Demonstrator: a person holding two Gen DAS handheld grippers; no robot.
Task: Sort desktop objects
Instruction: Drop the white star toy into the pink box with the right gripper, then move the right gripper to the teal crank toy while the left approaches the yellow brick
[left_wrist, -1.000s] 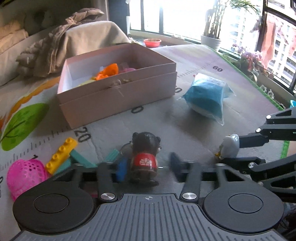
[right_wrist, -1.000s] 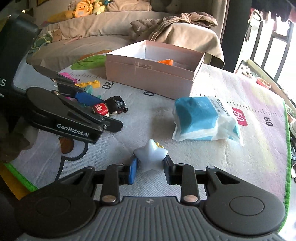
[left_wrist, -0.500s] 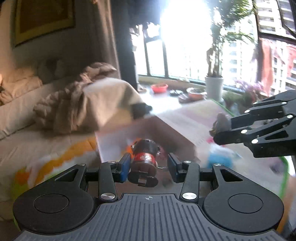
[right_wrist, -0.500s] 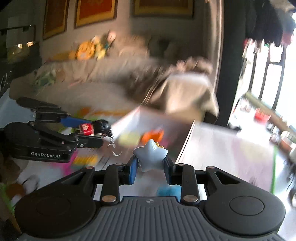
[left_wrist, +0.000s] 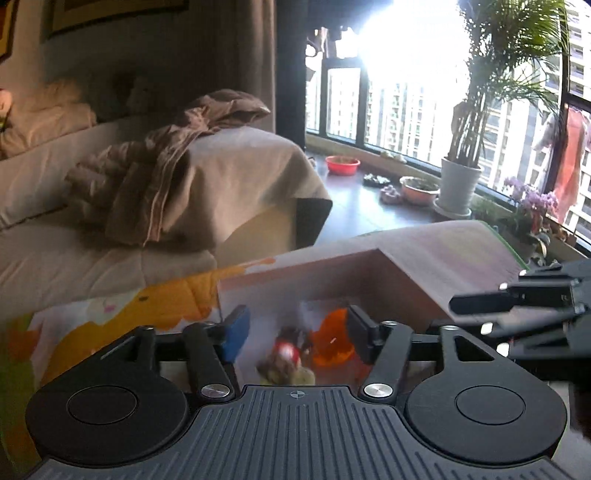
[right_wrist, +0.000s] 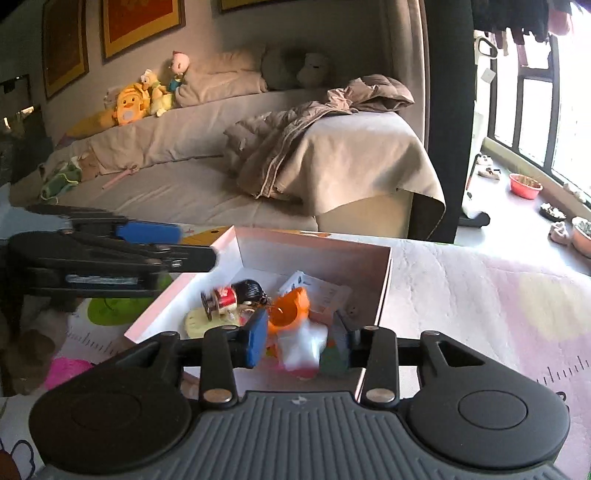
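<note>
Both wrist fisheyes look down close over the open pink cardboard box (left_wrist: 332, 266) (right_wrist: 369, 254); each shows the other gripper, at 3 and 9 o'clock.

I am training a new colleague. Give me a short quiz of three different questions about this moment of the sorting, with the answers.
1. True or false: the left gripper is clamped on the bear figurine.
2. Multiple choice: where is the white star toy? A) on the mat beside the box B) loose between the right gripper's parted fingers, over the pink box C) on the sofa
3. Short answer: what colour is the toy next to the figurine in the box?

Key
1. False. Its jaws have just been opening and the figurine lies in the box, free of the pads.
2. B. The right jaws have also just been opening.
3. Orange: the orange toy.
</note>
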